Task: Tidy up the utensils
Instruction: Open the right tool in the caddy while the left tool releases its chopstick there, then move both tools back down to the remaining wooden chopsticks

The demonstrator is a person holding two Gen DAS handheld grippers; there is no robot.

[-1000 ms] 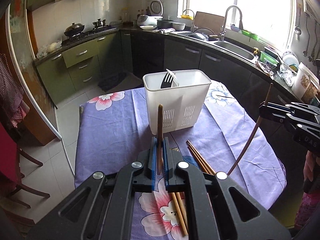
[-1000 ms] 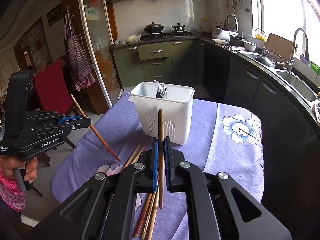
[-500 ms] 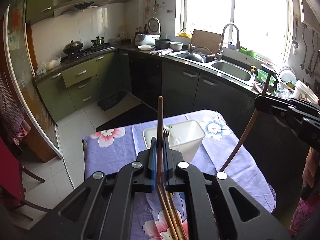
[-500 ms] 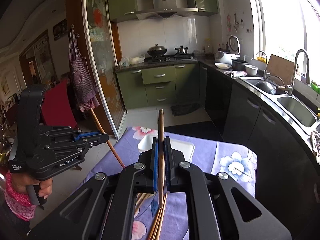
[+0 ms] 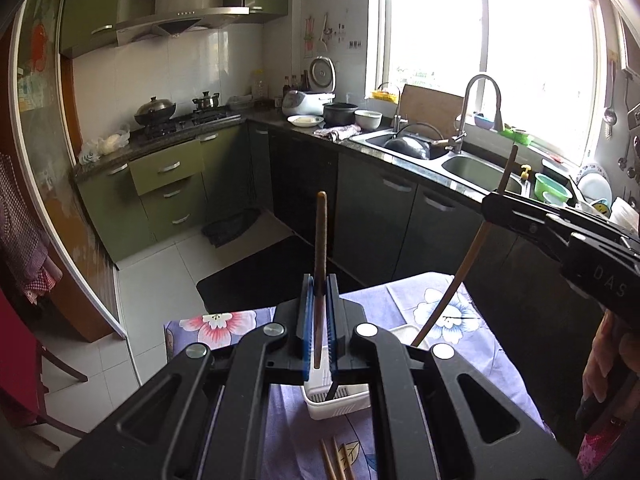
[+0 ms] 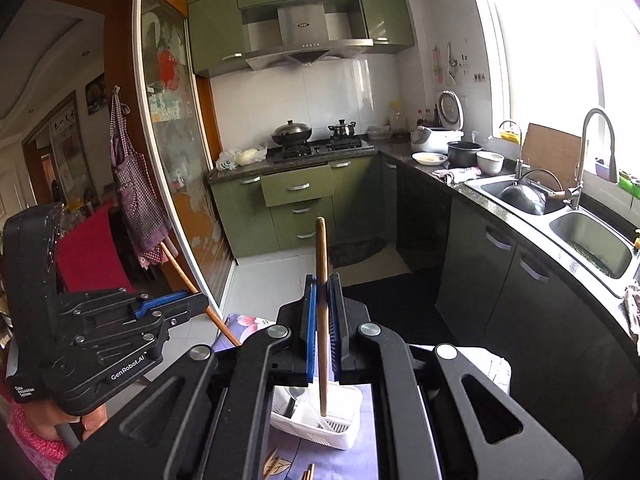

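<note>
My left gripper (image 5: 319, 285) is shut on a brown chopstick (image 5: 320, 236) that stands upright between its blue pads. Its lower tip hangs over the white utensil caddy (image 5: 340, 407), which sits far below on the flowered purple tablecloth (image 5: 480, 344). To the right, my right gripper (image 5: 495, 205) is shut on a second chopstick (image 5: 468, 258), slanted. In the right wrist view that gripper (image 6: 322, 280) holds its chopstick (image 6: 321, 248) above the caddy (image 6: 320, 424), which has a spoon (image 6: 294, 394) in it. My left gripper (image 6: 202, 300) shows at the left.
Loose chopsticks (image 5: 332, 460) lie on the cloth at the near side of the caddy. Beyond the table are dark kitchen cabinets, a sink (image 5: 472, 168) under the window and a stove (image 6: 312, 144). A red chair (image 6: 88, 252) stands at the left.
Both grippers have risen high above the table, each still holding its chopstick. The caddy, once straight ahead, now lies low between the gripper arms.
</note>
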